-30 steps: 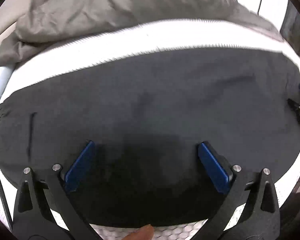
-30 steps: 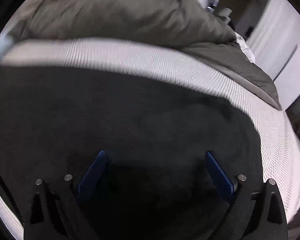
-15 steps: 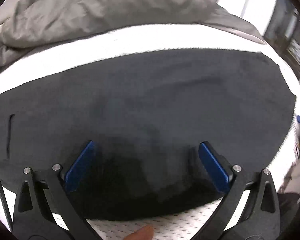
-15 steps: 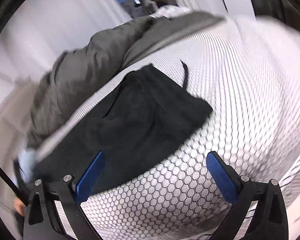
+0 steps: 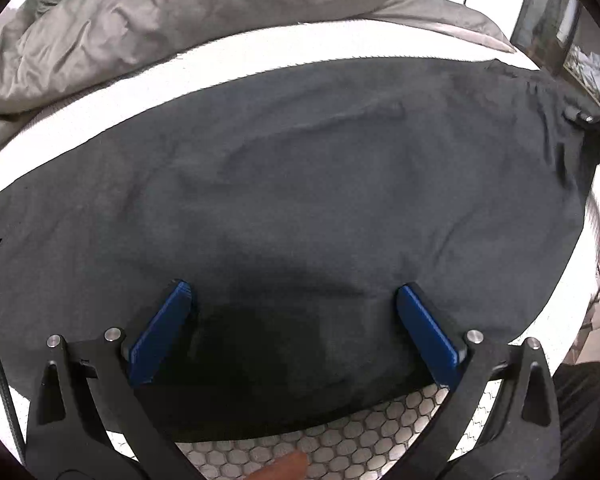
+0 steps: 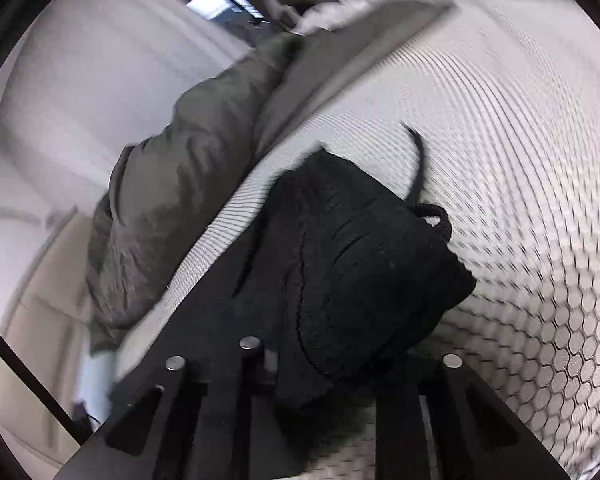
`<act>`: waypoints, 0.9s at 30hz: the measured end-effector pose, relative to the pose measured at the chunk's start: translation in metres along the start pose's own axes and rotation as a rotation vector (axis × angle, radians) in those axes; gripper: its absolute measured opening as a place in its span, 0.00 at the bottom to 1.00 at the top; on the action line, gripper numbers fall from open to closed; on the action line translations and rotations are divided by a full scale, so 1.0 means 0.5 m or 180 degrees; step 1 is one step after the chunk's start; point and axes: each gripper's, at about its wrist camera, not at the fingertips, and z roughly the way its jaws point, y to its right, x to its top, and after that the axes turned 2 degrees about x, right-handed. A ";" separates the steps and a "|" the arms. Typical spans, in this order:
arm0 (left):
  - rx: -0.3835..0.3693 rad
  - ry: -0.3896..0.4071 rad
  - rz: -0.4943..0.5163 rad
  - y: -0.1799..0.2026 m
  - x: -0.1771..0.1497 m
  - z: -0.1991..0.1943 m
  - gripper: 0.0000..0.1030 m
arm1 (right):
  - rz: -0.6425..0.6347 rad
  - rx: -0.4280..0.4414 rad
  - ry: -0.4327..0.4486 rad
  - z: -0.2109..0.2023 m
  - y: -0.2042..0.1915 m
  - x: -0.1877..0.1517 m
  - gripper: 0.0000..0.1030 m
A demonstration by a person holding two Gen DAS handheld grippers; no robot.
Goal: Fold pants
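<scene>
The black pants (image 5: 300, 200) lie spread flat across a white hexagon-patterned mattress (image 5: 380, 428). My left gripper (image 5: 292, 320) is open, its blue pads (image 5: 160, 340) resting just above the cloth near the front edge, holding nothing. In the right wrist view the waistband end of the pants (image 6: 360, 260), with its drawstring (image 6: 420, 168), is bunched up. My right gripper (image 6: 324, 368) is shut on that waistband end; its fingertips are hidden in the fabric.
A crumpled grey duvet (image 5: 180, 28) lies along the far side of the bed and also shows in the right wrist view (image 6: 188, 168). The bare mattress (image 6: 520, 160) extends to the right of the pants. The bed's edge runs close at the front.
My right gripper has swung round to the waistband end and closed on it, bunching the cloth. My left gripper stays open over the pants and has hardly moved.
</scene>
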 end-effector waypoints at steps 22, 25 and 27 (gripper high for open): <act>0.0317 0.0514 -0.1658 -0.381 -0.095 -0.146 0.99 | -0.2724 0.0966 -0.1674 0.255 -0.551 -0.357 0.51; -0.0043 0.0459 -0.1548 -0.336 -0.067 -0.135 0.99 | -0.2506 0.0964 -0.1416 0.227 -0.511 -0.299 0.82; -0.0205 0.0289 -0.1302 -0.288 -0.050 -0.115 0.99 | -0.2284 0.0948 -0.1235 0.209 -0.467 -0.257 0.82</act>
